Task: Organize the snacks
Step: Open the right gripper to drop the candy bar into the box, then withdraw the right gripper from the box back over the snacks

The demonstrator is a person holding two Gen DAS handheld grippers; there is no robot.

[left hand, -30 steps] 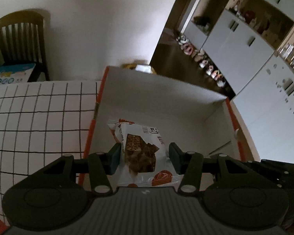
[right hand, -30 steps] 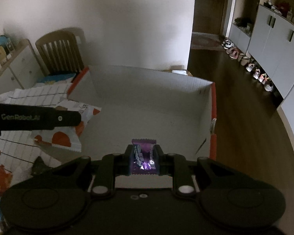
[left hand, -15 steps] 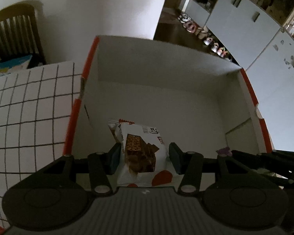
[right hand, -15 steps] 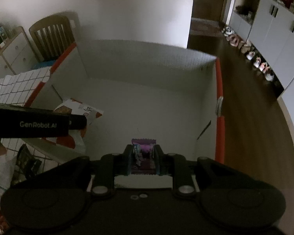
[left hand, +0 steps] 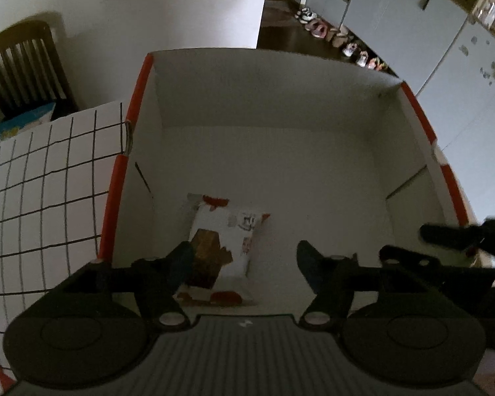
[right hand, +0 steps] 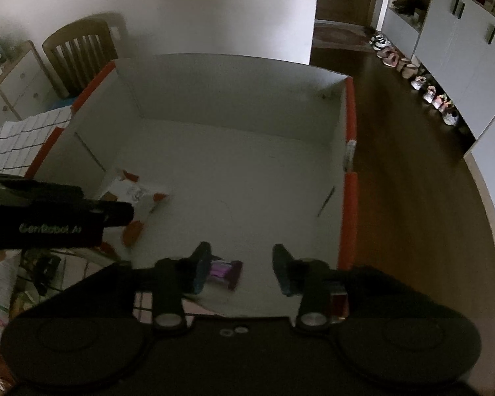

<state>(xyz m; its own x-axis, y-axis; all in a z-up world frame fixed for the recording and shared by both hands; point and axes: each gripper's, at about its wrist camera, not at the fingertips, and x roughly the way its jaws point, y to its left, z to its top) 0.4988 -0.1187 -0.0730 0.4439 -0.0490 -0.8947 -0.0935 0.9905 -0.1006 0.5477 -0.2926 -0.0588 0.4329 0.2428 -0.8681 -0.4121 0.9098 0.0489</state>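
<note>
Both claws hang over the open white box [left hand: 313,105] (red-edged) with jaws just spread, gripping nothing. The left claw [left hand: 244,257] has released the white snack bag [left hand: 227,231], lying on the box floor by its left wall. The purple candy [right hand: 226,272] lies near the front wall beneath the released right claw [right hand: 241,269].

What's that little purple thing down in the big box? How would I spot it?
Look inside the big white box with orange edges. Near its front, between the open fingers of the right claw, lies a small purple candy wrapper. The only other snack there is a far bigger white and orange bag.
</note>
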